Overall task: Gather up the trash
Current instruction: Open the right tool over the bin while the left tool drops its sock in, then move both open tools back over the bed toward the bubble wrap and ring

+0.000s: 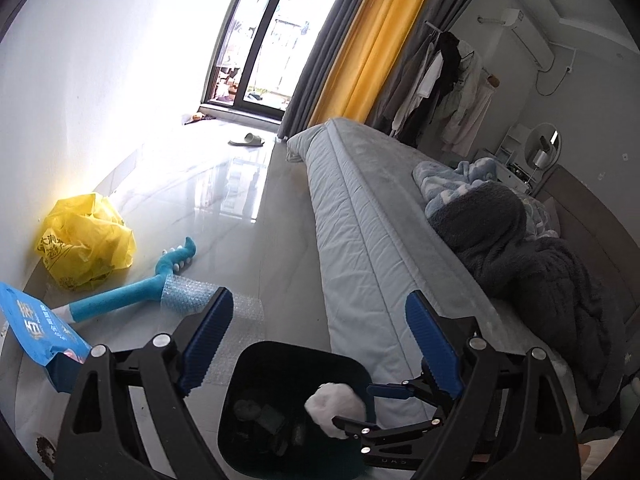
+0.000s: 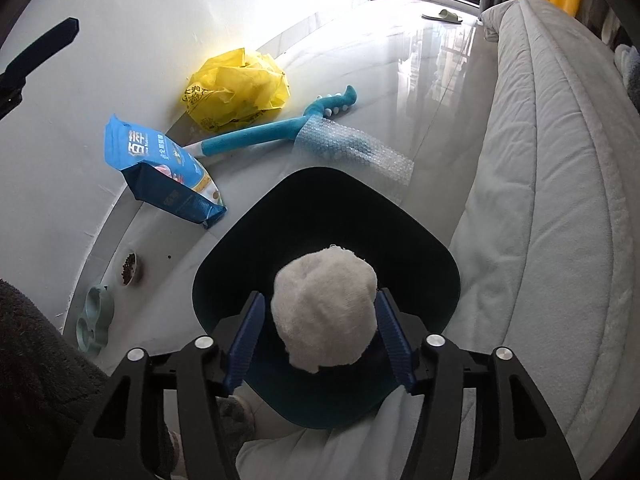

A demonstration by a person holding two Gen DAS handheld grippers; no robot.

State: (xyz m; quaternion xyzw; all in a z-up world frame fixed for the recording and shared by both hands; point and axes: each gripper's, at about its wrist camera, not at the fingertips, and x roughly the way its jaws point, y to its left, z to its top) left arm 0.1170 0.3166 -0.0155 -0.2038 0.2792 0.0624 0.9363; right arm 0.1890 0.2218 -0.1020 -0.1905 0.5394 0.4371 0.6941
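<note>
White fluff, the wad of tissue (image 2: 325, 312), sits clamped in your right tool (image 2: 320, 338) over the dark bin (image 2: 420, 248) at lower centre; your left tool (image 1: 320, 320) hangs apart, empty. Release off-centre and, being light, it may cling to a pad or drift onto the floor (image 2: 360, 80).

glossy floor (image 2: 392, 92) with yellow bag (image 2: 240, 88), blue pouch (image 2: 160, 168), bin (image 2: 328, 216)

Daylight pours in from the balcony door (image 1: 256, 40), blowing out the white wall (image 1: 80, 80) and glaring off the glossy floor (image 1: 224, 184). Bin interior (image 2: 320, 216) reads near black. Strong fisheye bending, dark vignette corners. Focus sharp, no motion blur.
</note>
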